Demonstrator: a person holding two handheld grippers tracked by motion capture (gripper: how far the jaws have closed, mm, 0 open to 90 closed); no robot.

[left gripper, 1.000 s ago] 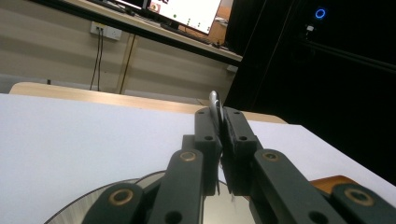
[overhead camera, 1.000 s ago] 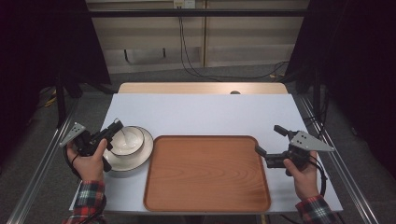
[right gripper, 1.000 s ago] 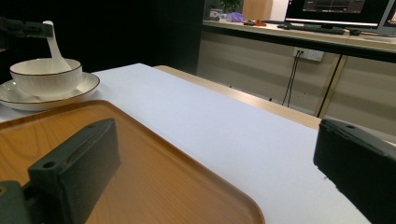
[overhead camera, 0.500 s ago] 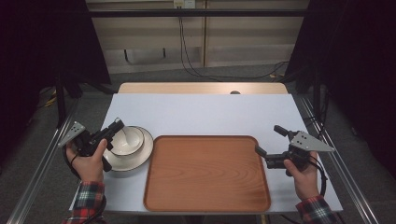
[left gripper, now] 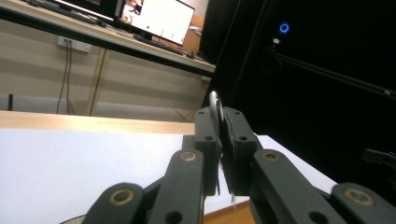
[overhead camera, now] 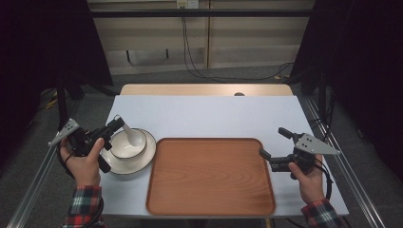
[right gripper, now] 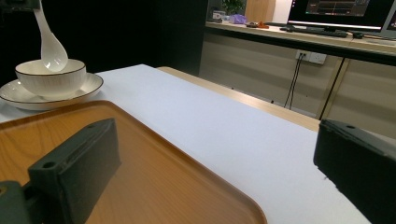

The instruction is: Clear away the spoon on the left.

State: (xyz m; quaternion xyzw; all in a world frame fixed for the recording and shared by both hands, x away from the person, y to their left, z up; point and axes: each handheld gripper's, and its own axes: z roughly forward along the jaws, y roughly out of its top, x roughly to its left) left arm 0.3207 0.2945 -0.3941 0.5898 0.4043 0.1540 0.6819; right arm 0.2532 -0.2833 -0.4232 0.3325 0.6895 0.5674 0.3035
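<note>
A white spoon (overhead camera: pixel 131 135) hangs by its handle from my left gripper (overhead camera: pixel 116 124), which is shut on it at the table's left side. Its scoop dangles just over a white bowl (overhead camera: pixel 124 148) that sits on a white plate (overhead camera: pixel 142 162). In the left gripper view the handle's tip (left gripper: pixel 214 100) sticks up between the closed jaws of the gripper (left gripper: pixel 219 135). In the right gripper view the spoon (right gripper: pixel 50 46), bowl (right gripper: pixel 49 78) and plate (right gripper: pixel 91 85) are far off. My right gripper (overhead camera: pixel 273 142) (right gripper: pixel 215 158) stands open and empty at the right edge of the wooden tray (overhead camera: pixel 211 175).
The brown tray (right gripper: pixel 154 172) lies bare in the middle front of the white table (overhead camera: pixel 209 114). A wooden strip (overhead camera: pixel 204 89) runs along the far edge. Dark curtains stand on both sides, and cables hang on the back wall.
My left gripper has risen with the spoon, drawing its scoop up from inside the bowl. The right gripper has stayed where it was.
</note>
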